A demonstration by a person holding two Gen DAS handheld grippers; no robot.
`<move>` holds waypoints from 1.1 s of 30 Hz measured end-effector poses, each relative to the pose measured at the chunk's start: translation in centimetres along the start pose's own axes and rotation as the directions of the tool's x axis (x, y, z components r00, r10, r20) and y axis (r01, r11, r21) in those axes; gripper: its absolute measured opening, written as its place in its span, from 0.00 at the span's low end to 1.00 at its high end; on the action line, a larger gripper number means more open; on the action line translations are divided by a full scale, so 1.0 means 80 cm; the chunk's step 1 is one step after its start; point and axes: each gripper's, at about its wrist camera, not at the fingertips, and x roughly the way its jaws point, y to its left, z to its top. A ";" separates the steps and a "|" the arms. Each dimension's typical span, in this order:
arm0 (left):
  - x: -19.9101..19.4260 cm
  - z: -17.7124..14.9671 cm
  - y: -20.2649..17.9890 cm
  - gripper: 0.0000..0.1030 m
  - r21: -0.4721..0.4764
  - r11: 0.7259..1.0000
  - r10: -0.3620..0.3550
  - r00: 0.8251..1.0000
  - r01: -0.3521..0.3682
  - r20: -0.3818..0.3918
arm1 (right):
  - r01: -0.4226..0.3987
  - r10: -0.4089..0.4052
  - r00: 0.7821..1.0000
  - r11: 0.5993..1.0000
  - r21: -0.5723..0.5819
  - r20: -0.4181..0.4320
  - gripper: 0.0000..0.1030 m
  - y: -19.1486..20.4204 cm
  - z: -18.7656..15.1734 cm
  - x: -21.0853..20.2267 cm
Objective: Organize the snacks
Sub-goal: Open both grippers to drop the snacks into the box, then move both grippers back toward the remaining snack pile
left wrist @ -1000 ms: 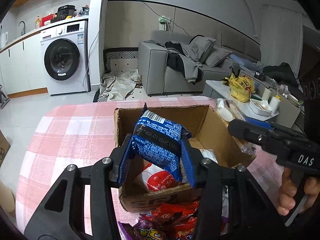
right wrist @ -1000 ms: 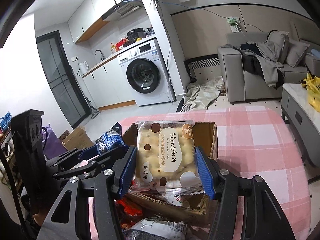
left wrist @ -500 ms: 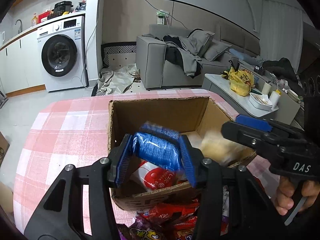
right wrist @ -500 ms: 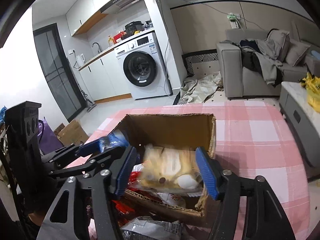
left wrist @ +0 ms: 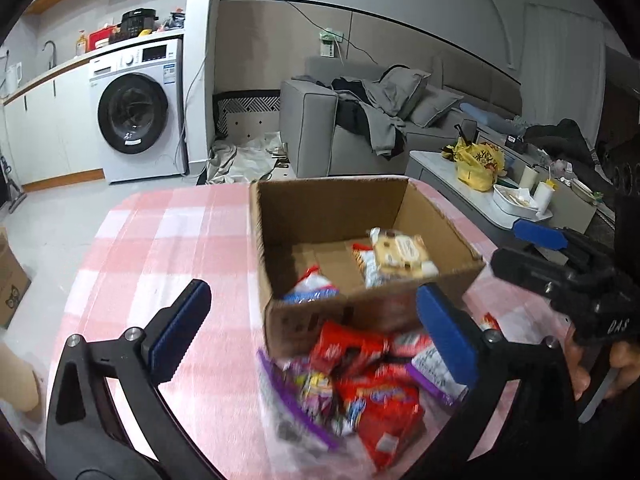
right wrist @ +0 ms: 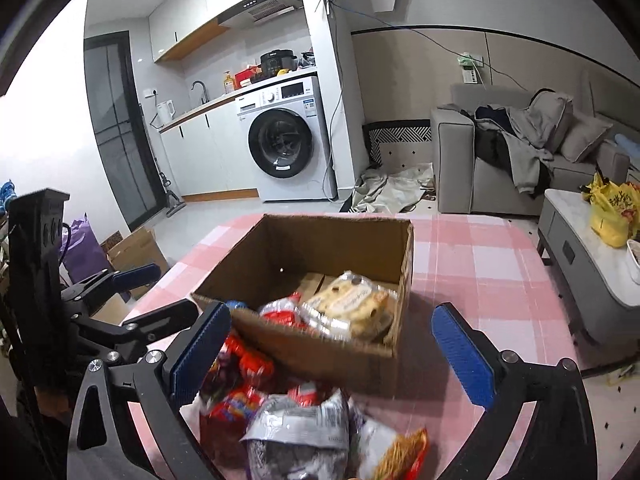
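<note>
— Can we read anything here?
— Only "DAS", faint white letters on the right gripper's (left wrist: 536, 236) black body, seen from the left wrist. The snack wrappers (left wrist: 372, 392) and the cardboard box (left wrist: 308, 324) print blur past reading.

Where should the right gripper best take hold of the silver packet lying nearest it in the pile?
Probably across the silver packet at its crimped top edge, coming from above: it lies flat atop the pile, and the right gripper, jaws opening and empty, stands just over it.
</note>
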 end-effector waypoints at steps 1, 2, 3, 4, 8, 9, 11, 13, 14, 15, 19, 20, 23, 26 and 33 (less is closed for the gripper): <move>-0.007 -0.005 0.001 0.99 -0.003 1.000 0.006 1.000 -0.006 0.000 | -0.002 0.002 1.000 1.000 0.000 -0.002 1.00 0.001 -0.004 -0.005; -0.013 -0.010 0.004 0.99 -0.006 1.000 0.009 1.000 -0.009 -0.002 | -0.001 0.001 1.000 1.000 0.002 -0.003 1.00 0.002 -0.008 -0.009; -0.023 -0.018 0.007 0.99 -0.015 1.000 0.013 1.000 -0.013 -0.005 | 0.002 -0.002 1.000 1.000 0.004 -0.007 1.00 0.002 -0.012 -0.013; -0.029 -0.023 0.010 0.99 -0.020 1.000 0.015 1.000 -0.015 -0.004 | 0.006 -0.006 1.000 1.000 0.005 -0.012 1.00 0.003 -0.014 -0.017; -0.046 -0.040 0.021 0.99 -0.036 0.999 0.038 0.999 -0.038 -0.017 | 0.029 -0.029 0.999 1.000 -0.004 -0.042 1.00 0.007 -0.030 -0.030; -0.050 -0.048 0.023 0.99 -0.040 0.998 0.039 0.999 -0.040 -0.031 | 0.033 -0.033 0.998 0.999 -0.007 -0.049 1.00 0.007 -0.034 -0.034; -0.055 -0.057 0.023 0.99 -0.041 0.999 0.033 0.999 -0.035 -0.040 | 0.037 -0.038 0.997 0.999 -0.005 -0.064 1.00 0.007 -0.041 -0.039; -0.062 -0.067 0.023 0.99 -0.035 0.999 0.029 0.999 -0.030 -0.036 | 0.037 -0.038 0.996 0.999 -0.003 -0.080 1.00 0.008 -0.049 -0.044; -0.064 -0.069 0.023 0.99 -0.024 0.999 0.032 0.999 -0.033 -0.040 | 0.039 -0.040 0.996 0.999 -0.004 -0.086 1.00 0.008 -0.051 -0.044; -0.065 -0.071 0.023 0.99 -0.014 0.999 0.040 0.998 -0.041 -0.046 | 0.046 -0.046 0.995 0.999 -0.004 -0.094 1.00 0.008 -0.053 -0.046; -0.066 -0.074 0.019 0.99 0.003 0.999 0.039 0.998 -0.038 -0.049 | 0.042 -0.042 0.992 0.999 -0.006 -0.118 1.00 0.010 -0.062 -0.045; -0.064 -0.071 0.018 0.99 0.007 0.999 0.041 0.998 -0.040 -0.053 | 0.041 -0.042 0.991 0.999 -0.010 -0.128 1.00 0.011 -0.062 -0.043; -0.060 -0.071 0.020 0.99 -0.003 1.000 0.031 0.997 -0.031 -0.072 | 0.041 -0.045 0.987 0.999 -0.030 -0.154 1.00 0.015 -0.067 -0.036; -0.055 -0.073 0.017 0.99 0.006 0.999 0.035 0.996 -0.034 -0.083 | 0.032 -0.041 0.985 0.998 -0.050 -0.170 1.00 0.019 -0.071 -0.031; -0.045 -0.074 0.011 0.99 0.026 0.999 0.028 0.994 -0.025 -0.107 | 0.030 -0.038 0.971 0.999 -0.040 -0.234 1.00 0.005 -0.078 -0.018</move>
